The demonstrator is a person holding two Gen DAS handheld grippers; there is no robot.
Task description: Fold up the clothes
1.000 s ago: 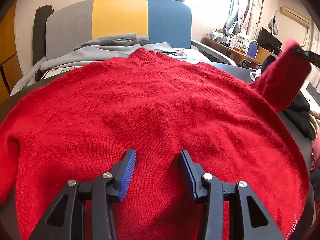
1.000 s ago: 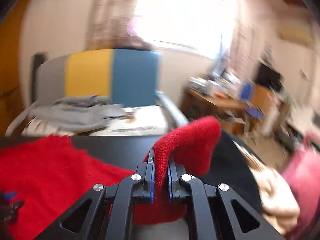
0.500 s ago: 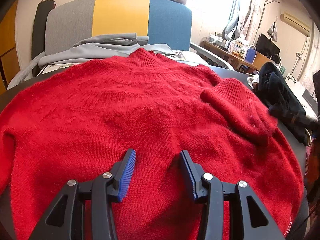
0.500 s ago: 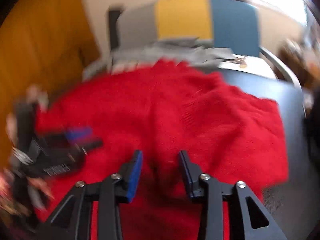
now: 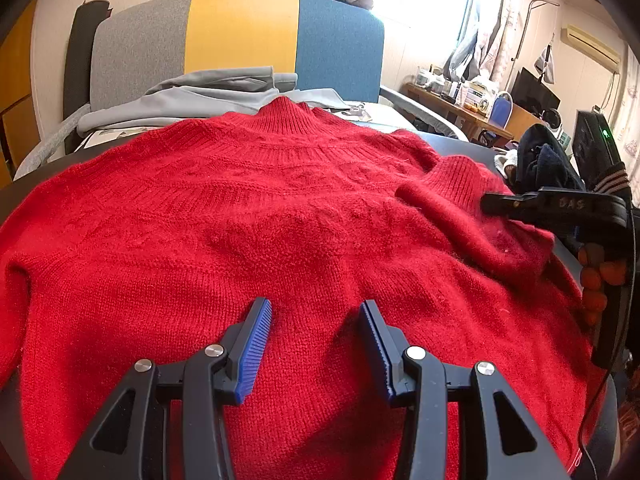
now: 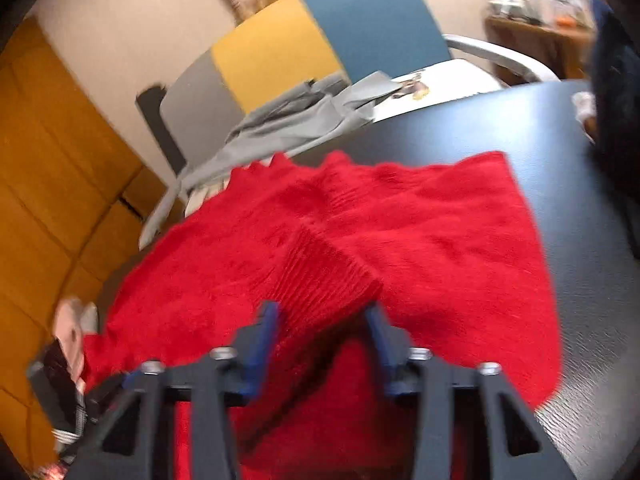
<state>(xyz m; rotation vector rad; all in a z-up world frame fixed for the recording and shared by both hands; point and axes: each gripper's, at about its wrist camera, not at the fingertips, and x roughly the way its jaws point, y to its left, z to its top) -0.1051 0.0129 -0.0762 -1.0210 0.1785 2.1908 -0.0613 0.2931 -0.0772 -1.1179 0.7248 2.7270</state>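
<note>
A red knit sweater [image 5: 280, 220] lies spread flat on the dark table [image 6: 560, 128], collar away from me. Its right sleeve is folded inward across the body, and the ribbed cuff [image 5: 452, 176] rests on the chest. My left gripper [image 5: 316, 308] hovers open over the sweater's lower middle with nothing between its pads. In the right wrist view my right gripper [image 6: 322, 312] sits low over the cuff [image 6: 320, 276]. Its jaws are closing, the cuff lies between them, and the pads still stand apart. The same gripper [image 5: 492, 202] shows at the right of the left wrist view.
A grey garment [image 5: 208, 96] lies behind the collar in front of a grey, yellow and blue chair back [image 5: 240, 36]. Dark clothes [image 5: 544, 156] are heaped at the table's right. A gloved hand [image 5: 600, 276] holds the right gripper. A cluttered desk [image 5: 460, 100] stands far right.
The right gripper carried the raised sleeve left and down onto the sweater's body, let it go, and now sits low at the cuff. The left gripper kept still.
</note>
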